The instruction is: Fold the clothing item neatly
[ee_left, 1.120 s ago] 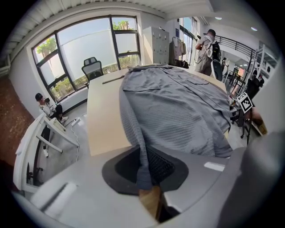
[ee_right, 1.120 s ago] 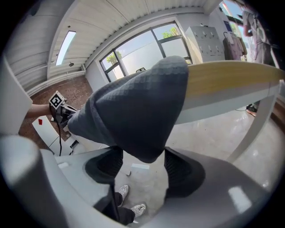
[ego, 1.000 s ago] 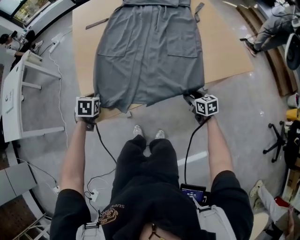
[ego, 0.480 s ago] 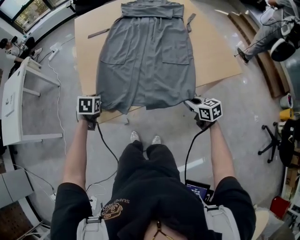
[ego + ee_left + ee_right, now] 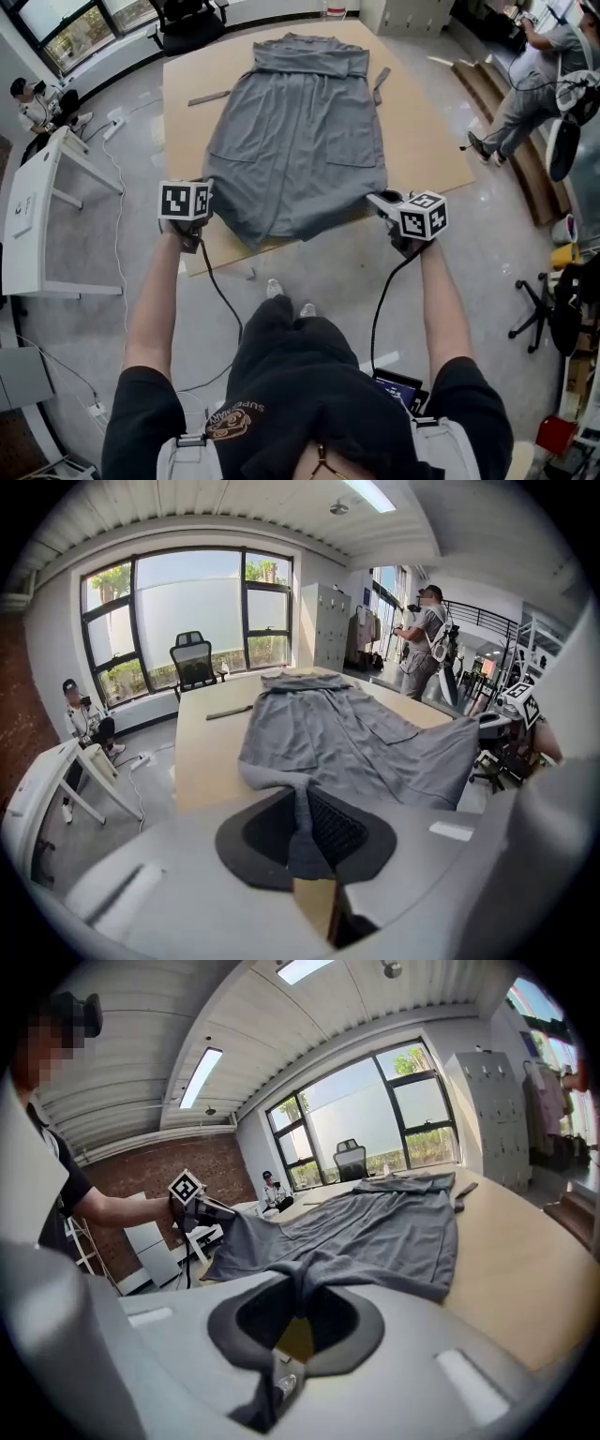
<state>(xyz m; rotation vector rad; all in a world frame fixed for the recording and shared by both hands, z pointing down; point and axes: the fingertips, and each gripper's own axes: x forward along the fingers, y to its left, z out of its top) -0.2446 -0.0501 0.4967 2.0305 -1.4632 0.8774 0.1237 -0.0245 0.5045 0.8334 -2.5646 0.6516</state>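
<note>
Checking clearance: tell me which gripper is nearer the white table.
Left. The left gripper is beside the white table; the right gripper is across the gray garment from it.

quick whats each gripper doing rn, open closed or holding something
Left gripper: shut on the grey dress hem's left corner.
Right gripper: jaws just closed, shut on the hem's right corner.

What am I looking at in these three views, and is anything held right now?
No robot: a person holds a handheld gripper in each hand. One picture looks down from a head camera; the other two ride on the grippers. A grey garment lies spread on the tan table. The left gripper pinches one near hem corner between its fingers; the right gripper has just been closing its fingers and now pinches the other corner. Both corners are raised off the table.
</note>
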